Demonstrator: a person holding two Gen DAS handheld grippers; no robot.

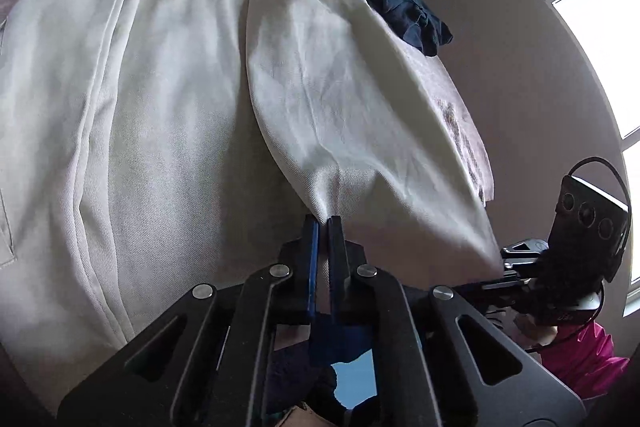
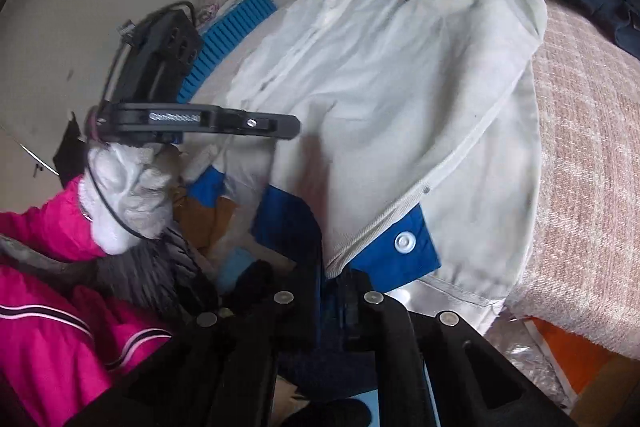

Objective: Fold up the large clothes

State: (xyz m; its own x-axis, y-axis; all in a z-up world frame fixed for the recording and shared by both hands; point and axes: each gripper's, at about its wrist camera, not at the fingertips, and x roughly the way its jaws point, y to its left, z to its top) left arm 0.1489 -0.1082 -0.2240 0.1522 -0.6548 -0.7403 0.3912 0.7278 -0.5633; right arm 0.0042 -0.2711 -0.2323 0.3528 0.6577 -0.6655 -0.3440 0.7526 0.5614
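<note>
left wrist view: a large white jacket (image 1: 160, 107) of woven twill lies spread over the bed (image 1: 460, 115), with red letters and a blue band at its far end. one white fold (image 1: 340, 99) rises in a taut ridge to the left hand-held gripper (image 1: 323, 223), whose jaws are clamped on the cloth. a dark blue garment (image 1: 400, 3) sits crumpled at the bed's far right edge. the right hand-held gripper (image 1: 508, 255) meets the fold's lower right corner.

right wrist view: the jacket (image 2: 380, 87) covers the bed's near left part, on a pink, nubby blanket (image 2: 592, 147). a blue cuff with a silver snap (image 2: 406, 241) lies by the near edge. the right hand-held gripper (image 2: 336, 279) is closed on the blue-and-white hem. a white-gloved hand (image 2: 128, 195) with a pink sleeve (image 2: 48, 227) holds the left hand-held gripper (image 2: 288, 125).
</note>
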